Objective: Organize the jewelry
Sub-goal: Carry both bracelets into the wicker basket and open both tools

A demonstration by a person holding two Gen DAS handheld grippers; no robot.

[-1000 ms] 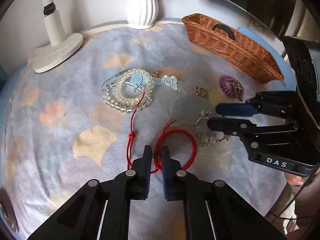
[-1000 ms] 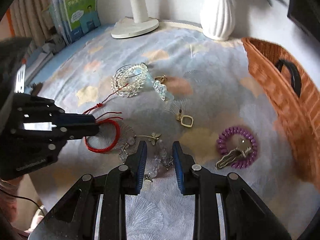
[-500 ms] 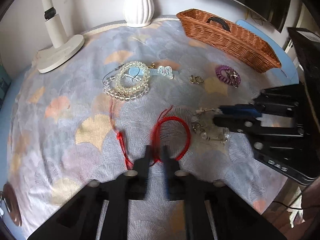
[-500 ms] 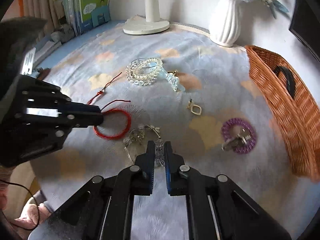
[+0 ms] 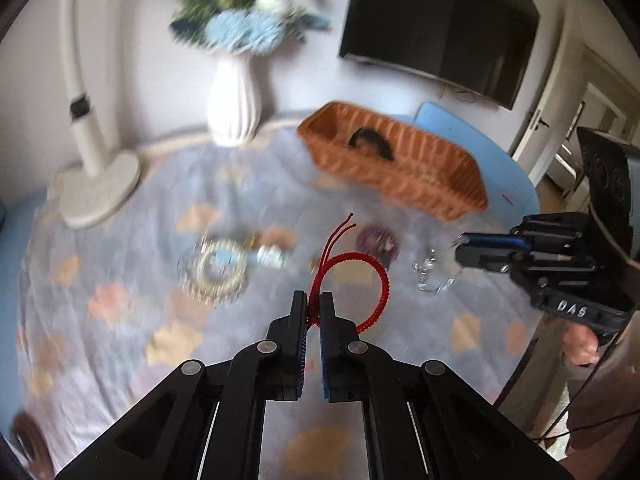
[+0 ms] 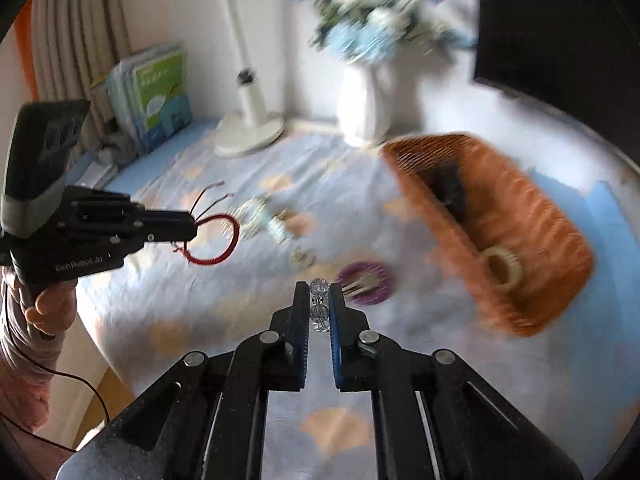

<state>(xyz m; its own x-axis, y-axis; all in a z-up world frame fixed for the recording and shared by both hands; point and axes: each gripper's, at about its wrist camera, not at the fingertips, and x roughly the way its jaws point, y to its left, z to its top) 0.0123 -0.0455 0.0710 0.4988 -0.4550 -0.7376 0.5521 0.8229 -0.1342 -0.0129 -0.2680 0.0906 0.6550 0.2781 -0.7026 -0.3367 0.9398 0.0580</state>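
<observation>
My left gripper [image 5: 314, 300] is shut on a red cord bracelet [image 5: 378, 280] and holds it above the table; it also shows in the right wrist view [image 6: 192, 228] with the bracelet [image 6: 228, 248] hanging from it. My right gripper [image 6: 319, 294] is shut on a clear bead bracelet [image 6: 319, 300], lifted off the cloth; in the left wrist view the right gripper [image 5: 460, 246] has the clear bracelet [image 5: 430, 280] dangling below it. A wicker basket [image 5: 420, 176] stands at the back right and holds a pale ring [image 6: 502, 268].
On the patterned cloth lie a pile of clear bead bracelets [image 5: 214, 268], a blue hair clip [image 5: 270, 256], a purple coil tie with a clip [image 6: 364, 280] and a small gold piece [image 6: 302, 258]. A white vase [image 5: 234, 100], lamp base [image 5: 100, 188] and books [image 6: 156, 96] stand behind.
Both grippers have risen from the table, each carrying its bracelet. The views now tilt up toward the wall and basket, with motion blur.
</observation>
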